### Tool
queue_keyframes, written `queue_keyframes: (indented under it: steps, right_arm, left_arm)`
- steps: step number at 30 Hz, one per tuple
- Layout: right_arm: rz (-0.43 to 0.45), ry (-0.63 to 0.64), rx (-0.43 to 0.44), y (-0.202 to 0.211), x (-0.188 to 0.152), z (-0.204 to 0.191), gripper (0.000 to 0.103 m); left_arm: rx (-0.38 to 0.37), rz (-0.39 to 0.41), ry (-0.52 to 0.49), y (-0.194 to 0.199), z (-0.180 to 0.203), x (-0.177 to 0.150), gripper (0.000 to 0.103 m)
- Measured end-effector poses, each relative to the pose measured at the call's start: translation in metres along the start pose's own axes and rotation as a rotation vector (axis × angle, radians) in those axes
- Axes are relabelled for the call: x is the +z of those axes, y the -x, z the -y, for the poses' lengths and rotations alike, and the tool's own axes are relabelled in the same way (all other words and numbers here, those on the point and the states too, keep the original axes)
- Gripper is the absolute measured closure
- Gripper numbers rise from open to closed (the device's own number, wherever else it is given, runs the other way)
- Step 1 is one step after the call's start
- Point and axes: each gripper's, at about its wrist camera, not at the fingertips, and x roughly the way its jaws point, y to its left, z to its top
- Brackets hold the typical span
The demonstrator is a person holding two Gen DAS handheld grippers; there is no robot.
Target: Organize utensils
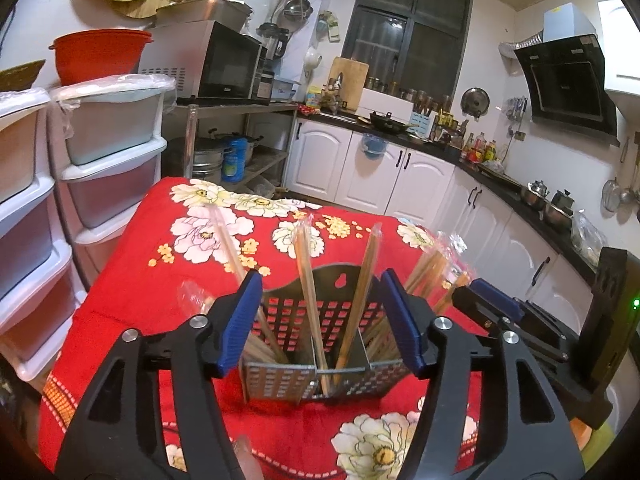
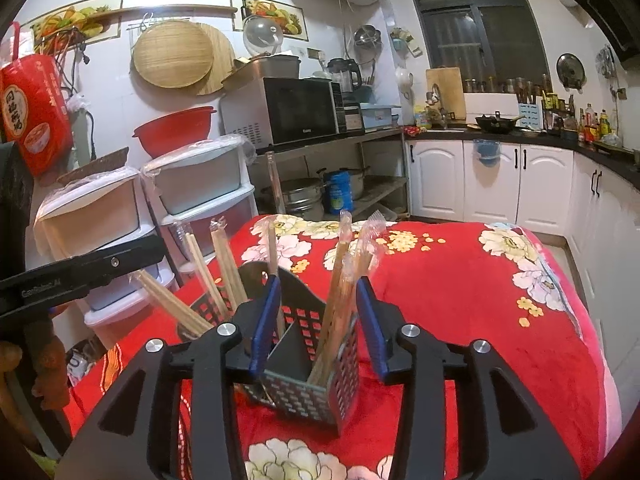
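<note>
Perforated metal utensil holder [image 1: 316, 376] of wrapped chopsticks [image 1: 310, 276] stands between the parted, empty left gripper [image 1: 320, 320] and right gripper [image 2: 318, 328].

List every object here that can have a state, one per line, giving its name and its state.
Left gripper: jaws open, empty.
Right gripper: jaws open, empty.
Utensil holder: upright on the cloth.
Wrapped chopsticks: standing tilted in the holder.
Red floral cloth: spread flat.

Perforated matt metal caddy [image 1: 320, 376] on soft red floral cloth [image 1: 168, 280]; inside it, wooden chopsticks [image 1: 310, 272] in glossy clear plastic sleeves.
</note>
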Motion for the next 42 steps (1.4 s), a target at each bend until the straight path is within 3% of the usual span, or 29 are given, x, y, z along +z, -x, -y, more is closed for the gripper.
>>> queue_keyframes:
  steps: [11,19,20,22,35,42]
  right_arm:
    - [-0.012,0.005,-0.011,0.022,-0.019,-0.003,0.053]
    - [-0.024,0.026,-0.028,0.041,-0.042,-0.005,0.033]
    - [-0.025,0.028,-0.029,0.042,-0.044,-0.006,0.031]
    - [-0.028,0.037,-0.034,0.047,-0.050,-0.008,0.028]
    - [-0.056,0.054,-0.047,0.058,-0.096,-0.016,0.009]
    - [-0.024,0.053,-0.073,0.061,-0.111,-0.019,0.007]
  left_arm:
    - [0.014,-0.025,0.008,0.016,-0.001,-0.032,0.034]
    - [0.024,-0.061,0.003,0.022,-0.001,-0.057,0.032]
    - [0.026,-0.064,0.001,0.023,-0.001,-0.060,0.020]
    - [0.030,-0.063,-0.003,0.026,-0.001,-0.069,0.012]
    - [0.030,-0.065,-0.006,0.033,-0.002,-0.109,0.012]
    - [0.058,-0.001,-0.013,0.036,-0.003,-0.122,0.012]
